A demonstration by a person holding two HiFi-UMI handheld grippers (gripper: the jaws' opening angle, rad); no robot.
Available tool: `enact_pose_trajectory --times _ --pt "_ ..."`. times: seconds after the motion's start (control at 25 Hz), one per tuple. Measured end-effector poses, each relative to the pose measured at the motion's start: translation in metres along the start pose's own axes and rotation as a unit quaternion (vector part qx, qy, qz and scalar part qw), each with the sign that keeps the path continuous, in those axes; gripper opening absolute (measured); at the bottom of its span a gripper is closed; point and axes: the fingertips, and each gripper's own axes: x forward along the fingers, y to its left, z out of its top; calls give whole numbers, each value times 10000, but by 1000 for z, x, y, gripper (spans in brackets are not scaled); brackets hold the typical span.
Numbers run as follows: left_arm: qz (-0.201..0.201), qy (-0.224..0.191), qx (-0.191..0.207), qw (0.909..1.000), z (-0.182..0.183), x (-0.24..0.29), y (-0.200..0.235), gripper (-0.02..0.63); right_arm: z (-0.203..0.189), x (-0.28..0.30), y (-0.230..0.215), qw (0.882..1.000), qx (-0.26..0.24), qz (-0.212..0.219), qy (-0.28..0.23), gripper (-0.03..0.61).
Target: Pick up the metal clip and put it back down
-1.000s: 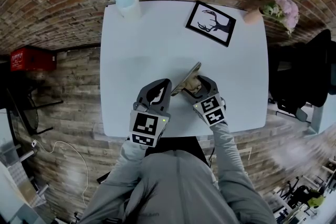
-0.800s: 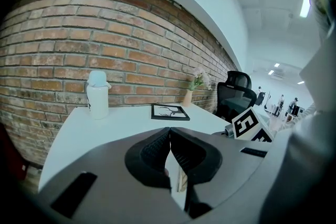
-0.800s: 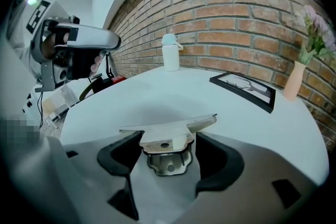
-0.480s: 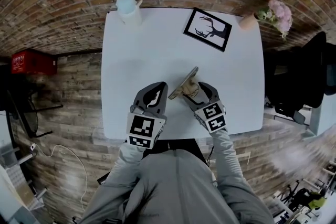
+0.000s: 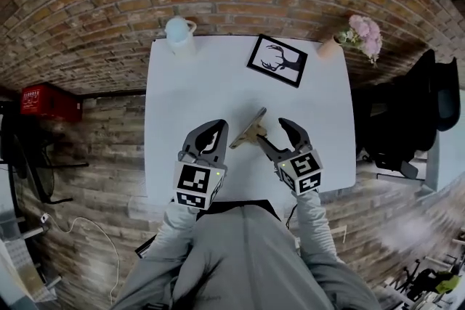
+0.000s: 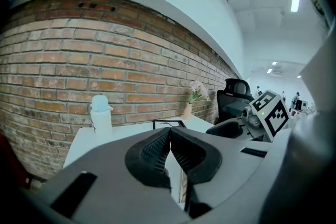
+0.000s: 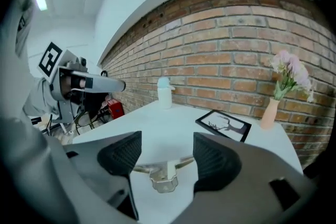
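Observation:
The metal clip (image 5: 248, 128) lies on the white table (image 5: 196, 83), a long silvery strip slanting up to the right. In the right gripper view the clip (image 7: 161, 173) rests flat just beyond the jaws. My right gripper (image 5: 270, 130) is open just to the clip's right, its fingertips apart from the metal. Nothing sits between its pads (image 7: 123, 153). My left gripper (image 5: 216, 128) hovers just left of the clip, shut and holding nothing. In its own view the left gripper (image 6: 169, 135) has both jaws pressed together.
At the table's far edge stand a white lidded jug (image 5: 179, 33), a black-framed deer picture (image 5: 275, 59) and a small vase of pink flowers (image 5: 354, 33). A black office chair (image 5: 407, 109) is to the right, a red crate (image 5: 45, 101) to the left on the floor.
My right gripper held the clip a second ago; it has since opened and drawn back, leaving the clip on the table. The left gripper stayed shut beside it.

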Motion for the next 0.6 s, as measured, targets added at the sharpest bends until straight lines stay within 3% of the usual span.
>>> enact_pose_trajectory --times 0.36,0.6 --pt "62 -540 275 9981 47 -19 -4 28 72 -49 -8 9950 -244 -139 -954 298" --pt "96 -759 235 9968 60 -43 -10 28 109 -87 0 9840 -546 -305 -1668 173"
